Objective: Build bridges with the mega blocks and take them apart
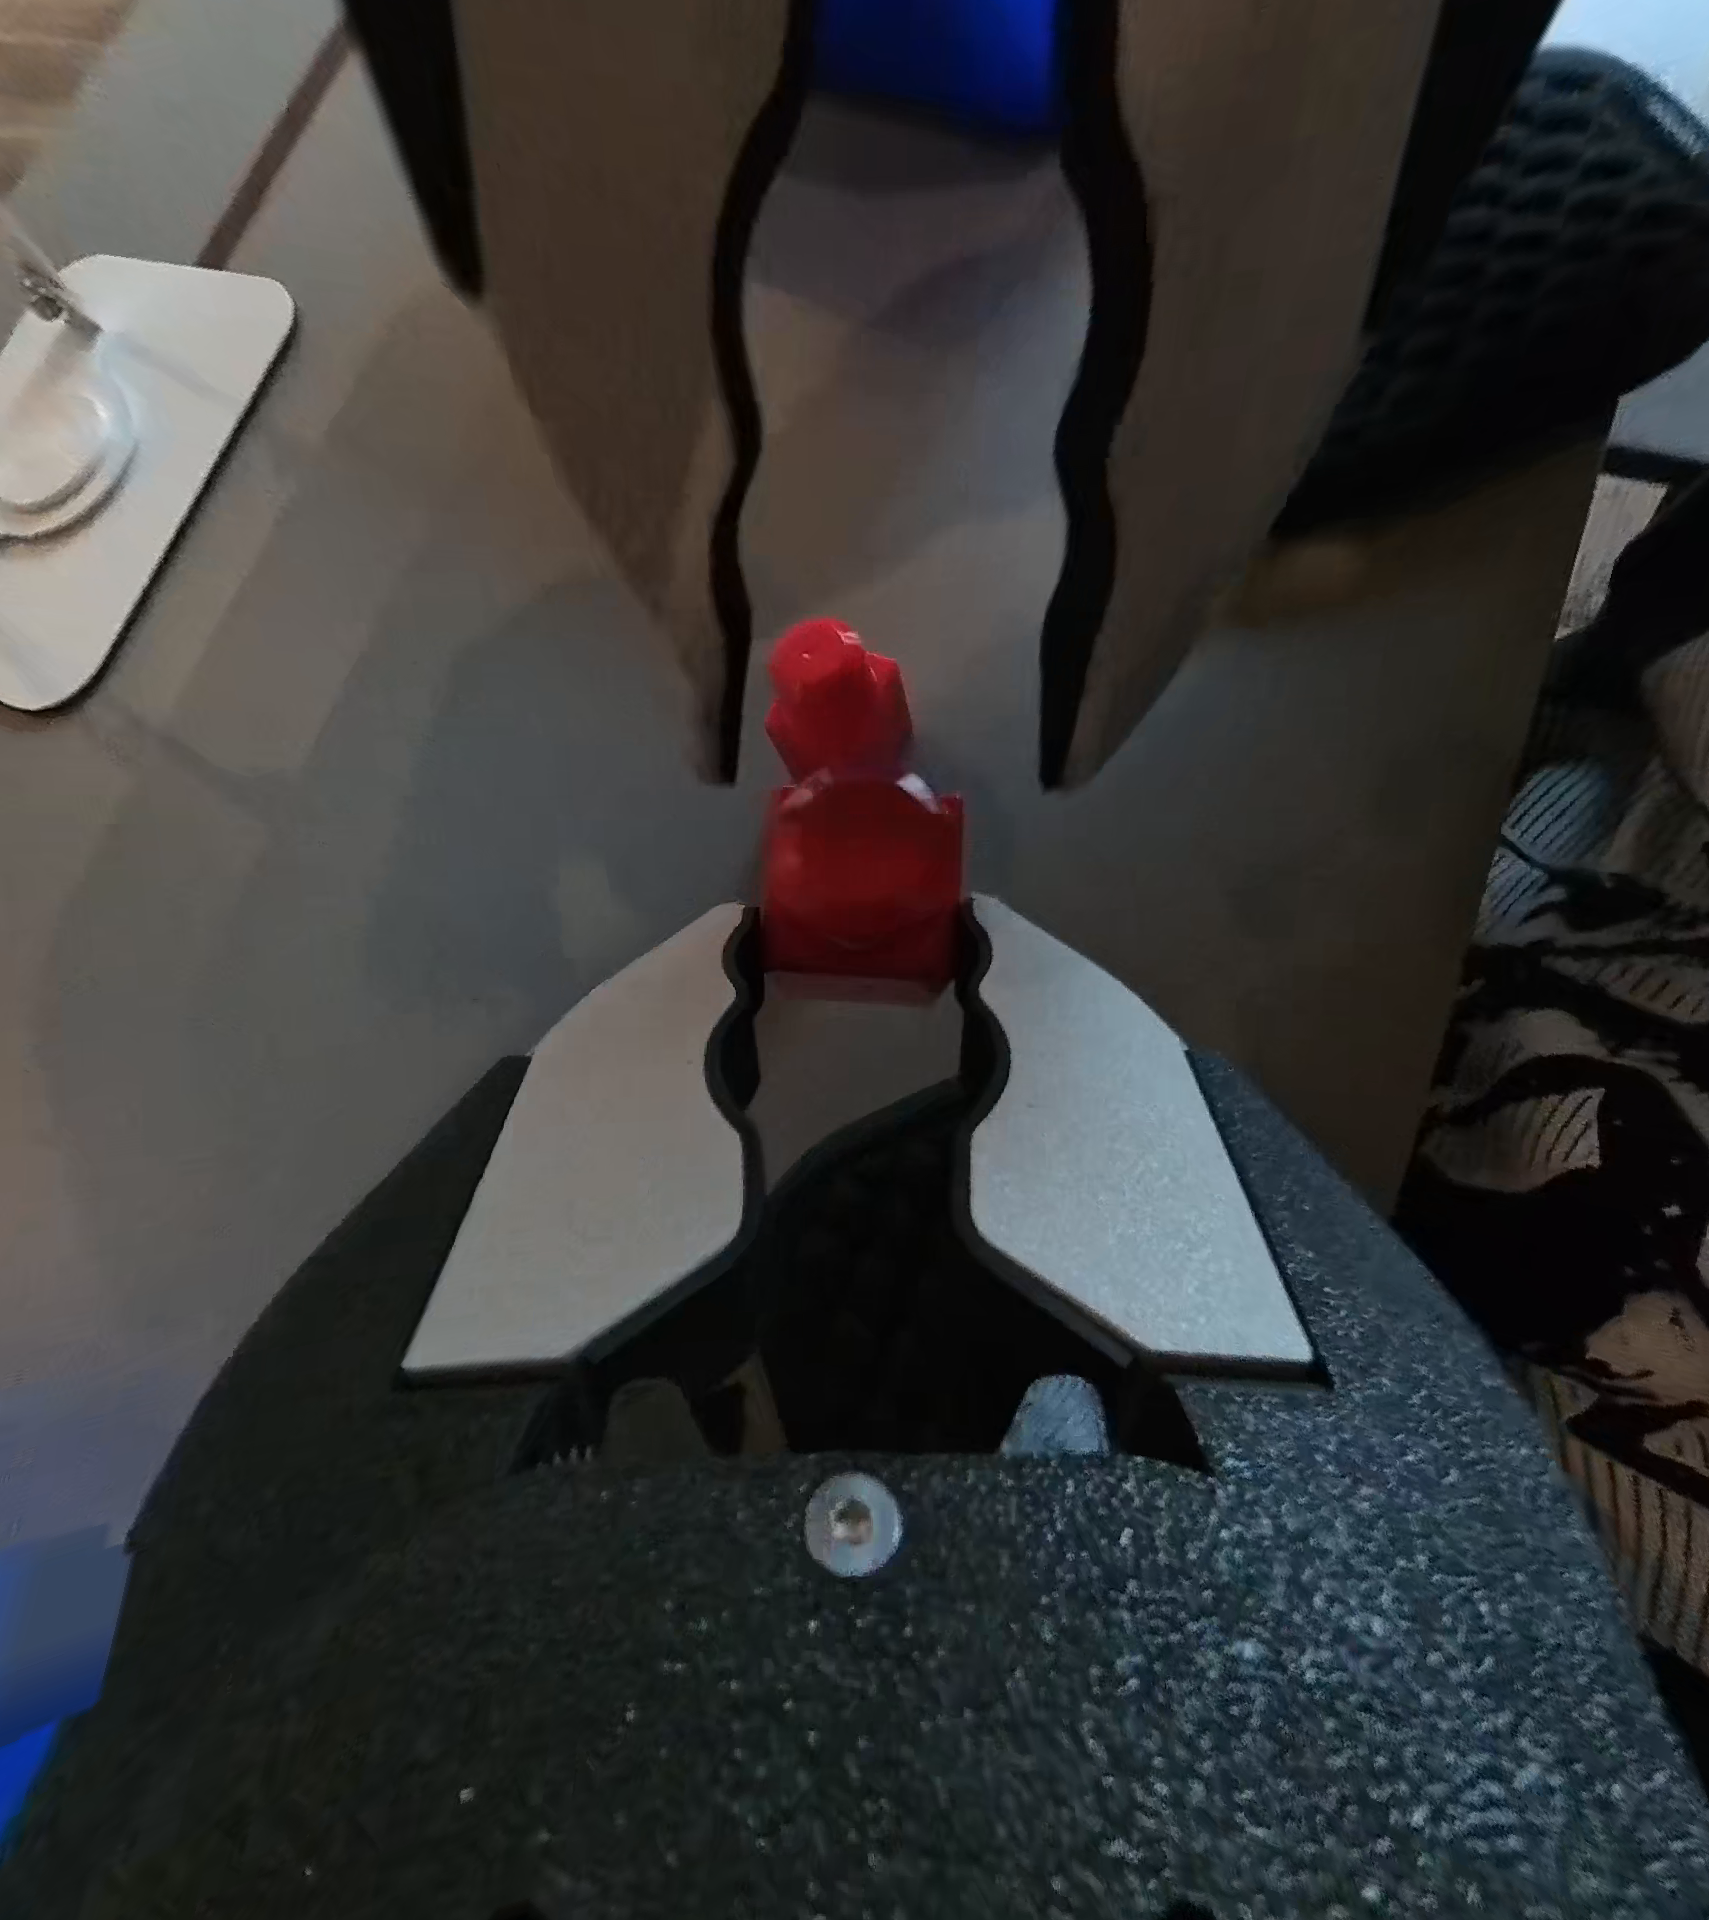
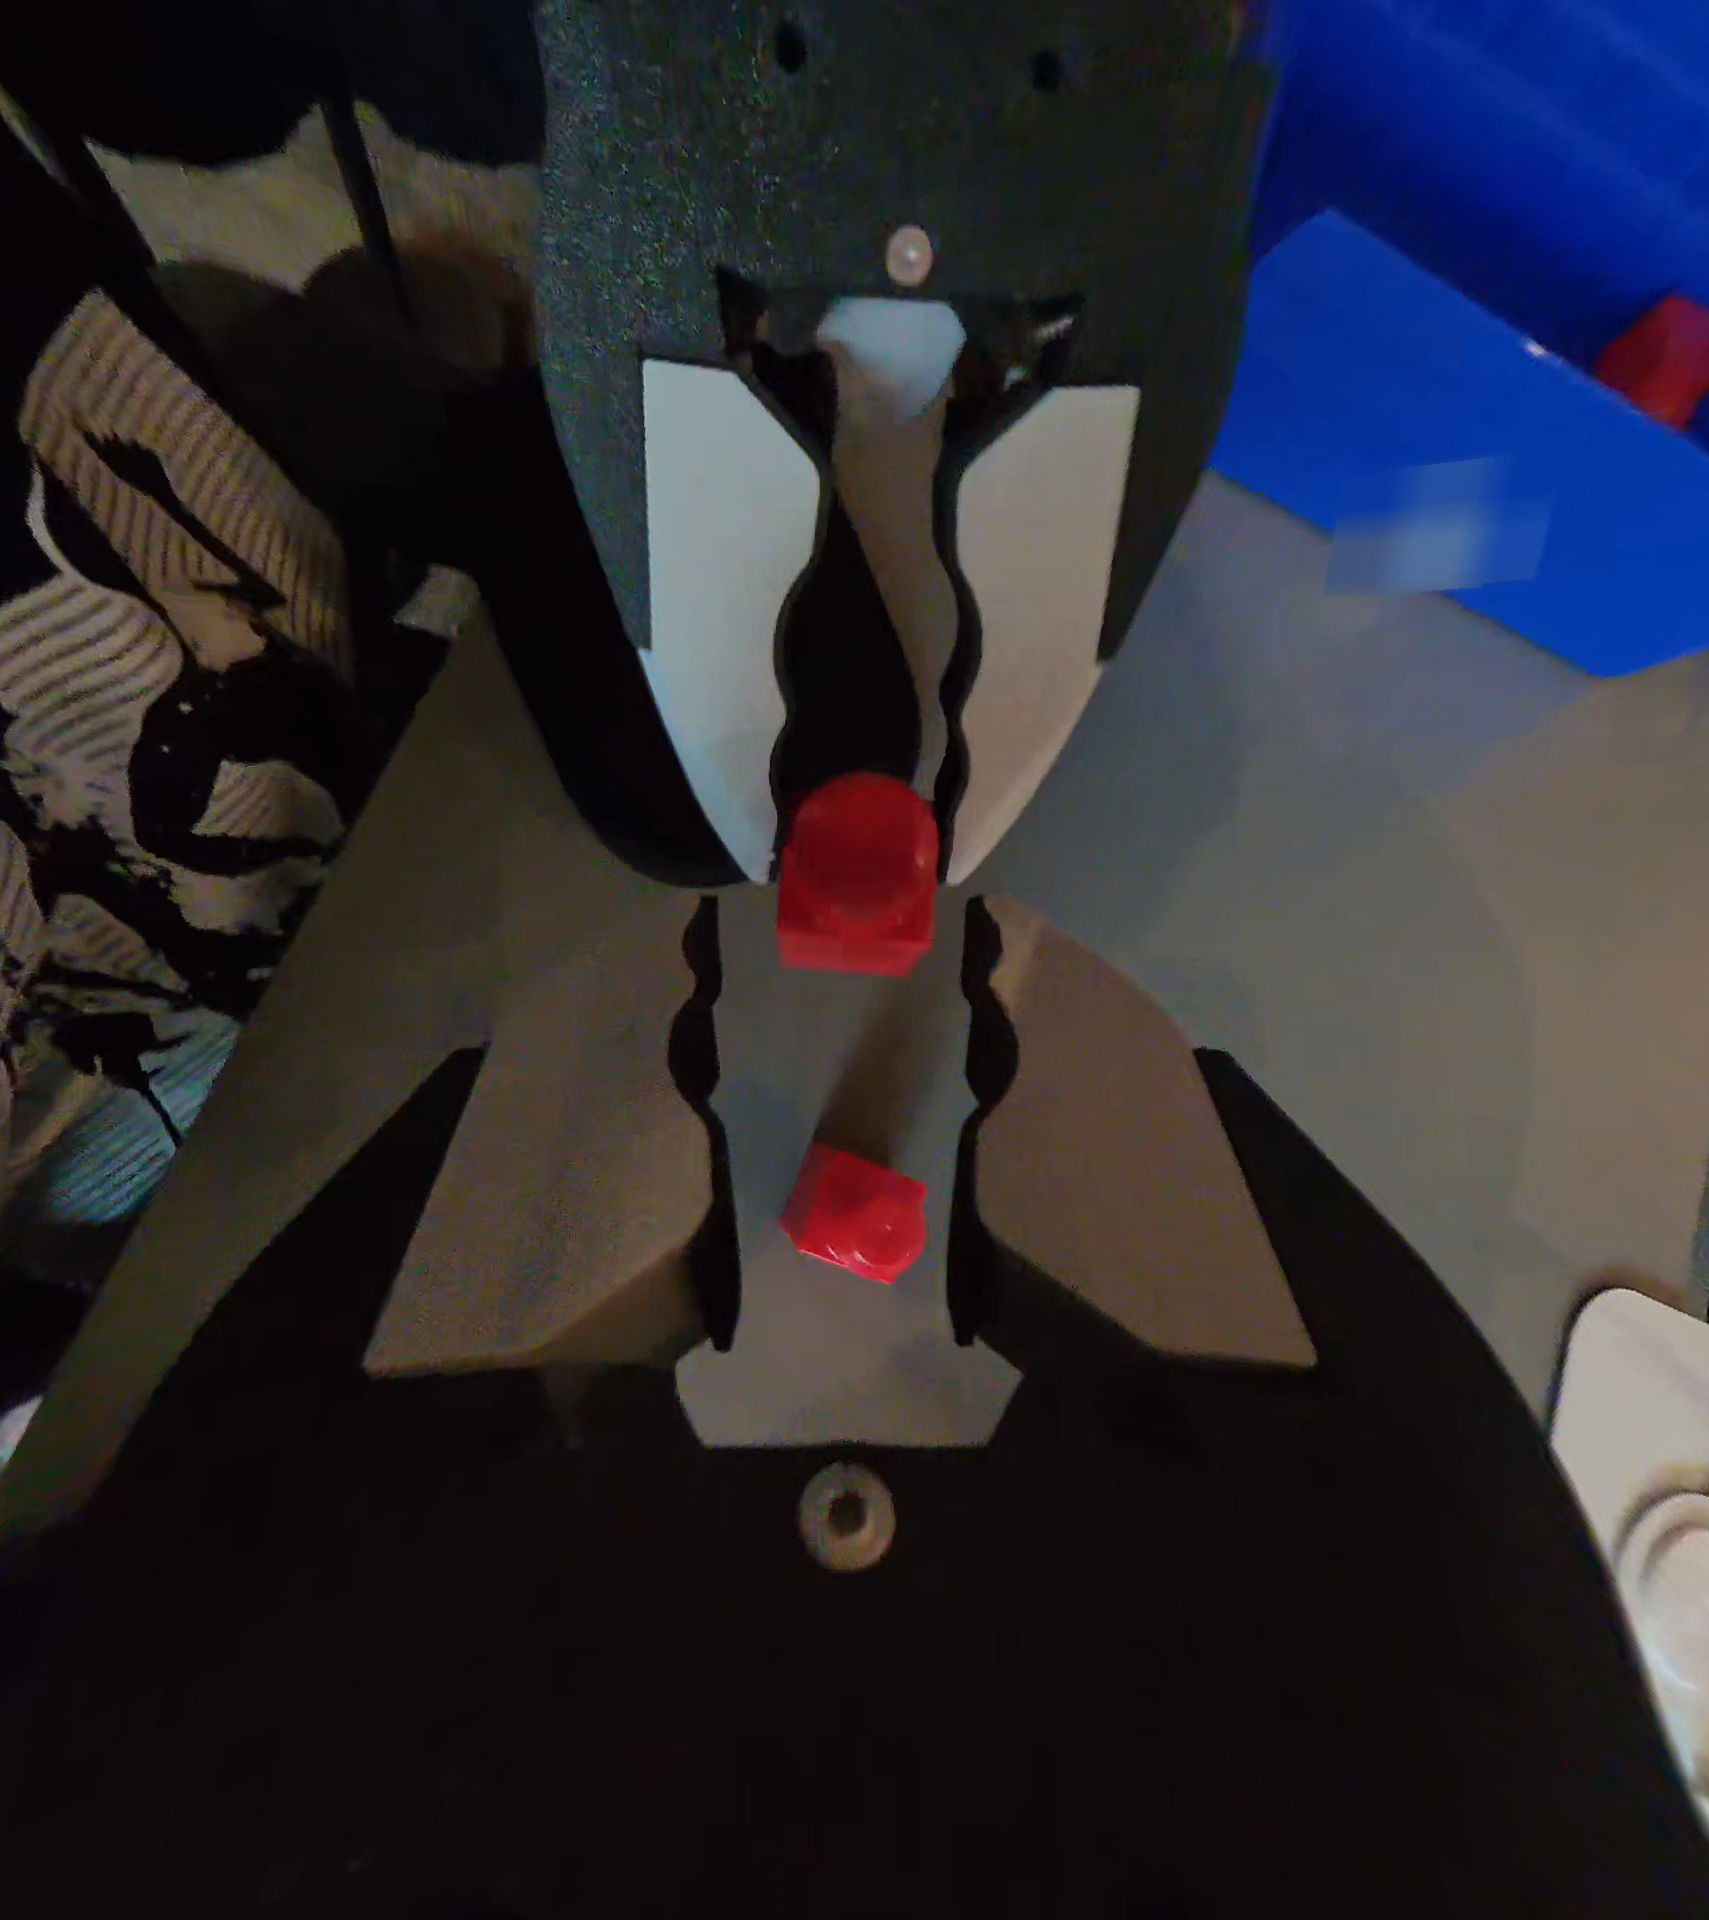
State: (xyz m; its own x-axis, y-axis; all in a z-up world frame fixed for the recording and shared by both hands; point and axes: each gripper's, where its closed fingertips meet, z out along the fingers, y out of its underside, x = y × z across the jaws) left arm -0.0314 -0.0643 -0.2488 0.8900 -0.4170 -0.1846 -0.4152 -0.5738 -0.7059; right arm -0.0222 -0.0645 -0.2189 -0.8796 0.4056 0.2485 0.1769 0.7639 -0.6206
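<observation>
Grey worktop [image 2: 1349,831] is carrying one loose red block [image 2: 855,1221]; my left gripper [image 1: 855,940] is pinching another red block [image 1: 860,894], my right gripper [image 2: 839,1122] is gaping empty. No bridge is standing yet.

Glossy plastic red block [image 1: 858,914]; rough matt black gripper [image 1: 855,940].

No readable text, numbers, brand marks or signs appear in either view. At about two o'clock in the right wrist view, the blue bin [image 2: 1432,447] has a small patch blurred over, so nothing there can be read.
</observation>
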